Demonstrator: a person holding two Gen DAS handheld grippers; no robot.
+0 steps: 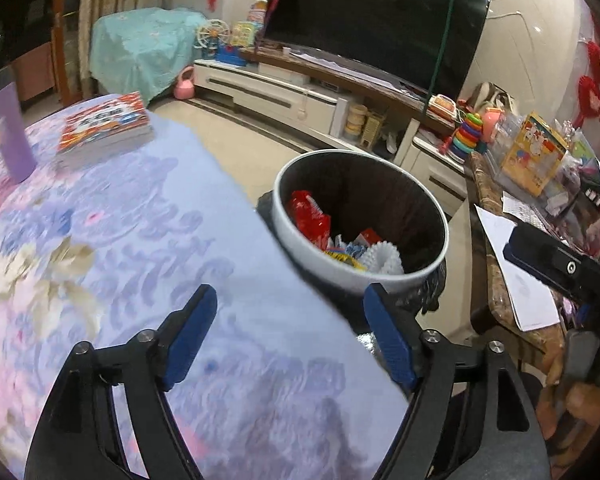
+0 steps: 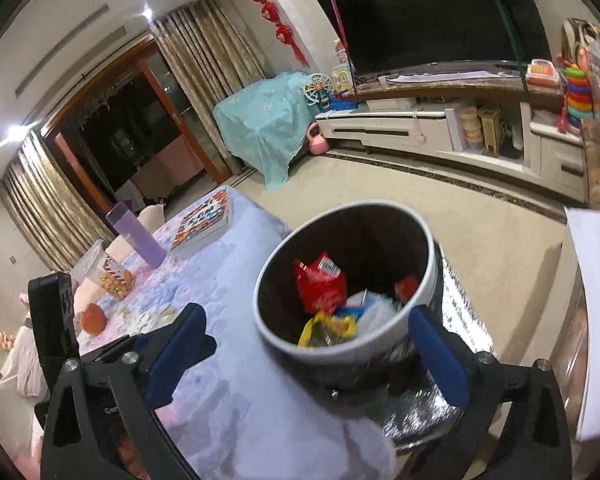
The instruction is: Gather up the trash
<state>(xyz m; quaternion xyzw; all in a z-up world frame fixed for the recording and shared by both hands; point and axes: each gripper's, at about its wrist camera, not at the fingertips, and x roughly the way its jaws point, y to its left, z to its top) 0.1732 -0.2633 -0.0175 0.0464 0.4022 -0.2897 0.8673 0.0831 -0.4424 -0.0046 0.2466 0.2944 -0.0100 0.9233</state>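
Note:
A round trash bin [image 1: 340, 270] with a white wall and a black liner stands on the floor against the edge of the table [image 1: 172, 208]. Inside it lie a red wrapper [image 1: 308, 216], white crumpled paper [image 1: 384, 258] and a yellow wrapper [image 2: 328, 328]. My left gripper [image 1: 290, 296] hangs open over the flowered tablecloth just short of the bin, with nothing between its blue pads [image 1: 188, 340]. Over the bin's near rim [image 2: 352, 354] and the table edge [image 2: 228, 280], my right gripper [image 2: 306, 316] is wide open and empty too.
On the table are a stack of books [image 1: 104, 120], a purple cup [image 1: 10, 132], a snack jar [image 2: 108, 272] and an orange fruit [image 2: 93, 319]. A marble side table [image 1: 500, 280] with papers and toys stands right of the bin. A TV cabinet [image 1: 284, 92] lies beyond.

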